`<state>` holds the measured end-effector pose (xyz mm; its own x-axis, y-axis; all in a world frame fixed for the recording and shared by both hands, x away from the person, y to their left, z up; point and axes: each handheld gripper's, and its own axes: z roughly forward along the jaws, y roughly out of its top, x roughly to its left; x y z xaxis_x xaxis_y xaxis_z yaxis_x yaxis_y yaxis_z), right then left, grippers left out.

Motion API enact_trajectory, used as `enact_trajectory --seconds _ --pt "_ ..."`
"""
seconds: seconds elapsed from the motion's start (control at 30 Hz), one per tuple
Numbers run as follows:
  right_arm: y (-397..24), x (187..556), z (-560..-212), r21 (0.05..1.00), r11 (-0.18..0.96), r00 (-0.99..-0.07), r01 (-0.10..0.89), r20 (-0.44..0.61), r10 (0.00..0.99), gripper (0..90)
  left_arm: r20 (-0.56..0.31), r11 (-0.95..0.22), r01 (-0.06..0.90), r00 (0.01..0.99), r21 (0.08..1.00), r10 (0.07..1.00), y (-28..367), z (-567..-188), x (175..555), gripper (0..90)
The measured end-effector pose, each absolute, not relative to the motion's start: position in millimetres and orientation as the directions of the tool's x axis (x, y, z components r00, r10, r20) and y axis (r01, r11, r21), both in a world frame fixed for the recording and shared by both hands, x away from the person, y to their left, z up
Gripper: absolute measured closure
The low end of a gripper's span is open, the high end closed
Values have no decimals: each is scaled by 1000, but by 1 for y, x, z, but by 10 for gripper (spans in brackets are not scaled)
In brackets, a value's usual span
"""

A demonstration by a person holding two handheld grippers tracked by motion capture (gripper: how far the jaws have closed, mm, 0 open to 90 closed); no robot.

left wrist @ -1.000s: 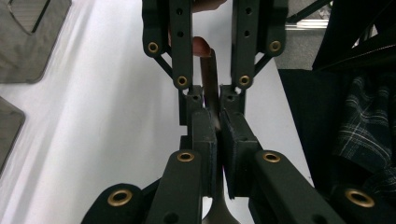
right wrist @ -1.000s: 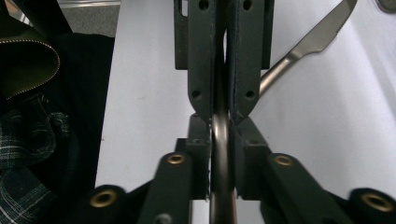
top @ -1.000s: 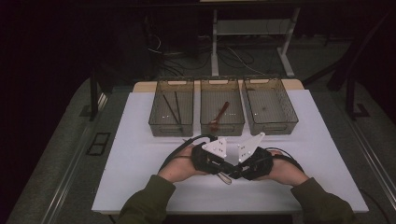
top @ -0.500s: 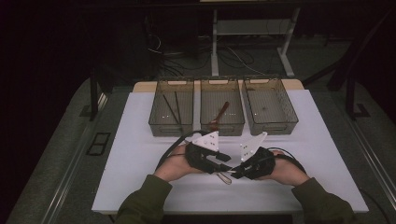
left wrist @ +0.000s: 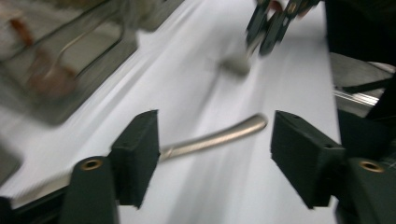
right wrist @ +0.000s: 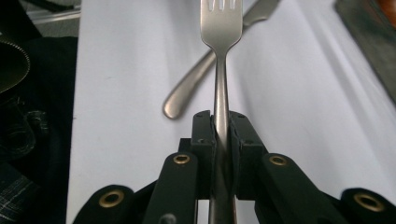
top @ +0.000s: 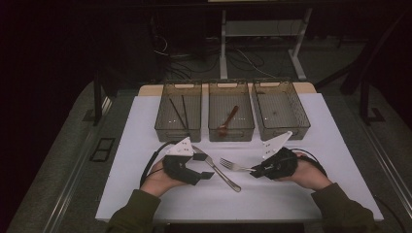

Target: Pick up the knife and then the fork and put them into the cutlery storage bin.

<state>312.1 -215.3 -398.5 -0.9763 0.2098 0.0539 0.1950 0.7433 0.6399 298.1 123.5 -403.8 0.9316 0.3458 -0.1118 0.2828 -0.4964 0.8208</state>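
Here the right gripper (top: 253, 171) pinches a fork (top: 234, 165) by its handle, jaws pressed tight on the thin shank, as the right gripper view shows (right wrist: 219, 135); the fork's long axis runs level across the table, tines (right wrist: 220, 14) pointing toward the person's left and a little away from the near edge. The left gripper (top: 206, 166) has just been opening its jaws; they now stand spread, and a second piece of cutlery (top: 218, 171), plain metal with a rounded handle end, lies on the white table cover (top: 145, 131) between them, the pads not pressing on it. In the left gripper view its handle (left wrist: 219, 136) pokes out past the left pad, blurred, slanting toward the near edge. The relation that matters is fork to trays: three clear trays sit in a row along the far edge, and the held fork is nearest the middle tray (top: 231, 127) and the right tray (top: 282, 127), both straight beyond the right hand (top: 308, 172). The left tray (top: 179, 128) holds dark chopsticks (top: 178, 111), the middle one a brown wooden spoon (top: 227, 121), and the right one looks bare, so I judge it the likely home for the fork. The fork itself is silvery and slim, with four tines and a narrow neck.
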Motion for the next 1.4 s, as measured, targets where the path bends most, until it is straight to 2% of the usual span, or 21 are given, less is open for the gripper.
enact_trajectory --seconds 0.33,0.6,0.8,1.03,1.4 --pt "-239 322 -391 649 703 -936 292 41 351 809 -95 -437 333 871 835 483 147 -420 282 155" --pt "-263 341 -375 670 621 -852 407 33 523 809 -99 -418 365 839 832 535 155 -430 272 64" --pt "-282 366 -360 684 554 -772 475 22 635 809 -95 -432 374 834 820 543 154 -434 272 14" --pt "-302 403 -352 674 486 -676 556 27 736 809 -101 -439 375 841 816 532 152 -436 272 2" --pt "-309 457 -358 625 441 -597 644 52 800 808 -102 -456 372 852 809 514 148 -437 272 3"
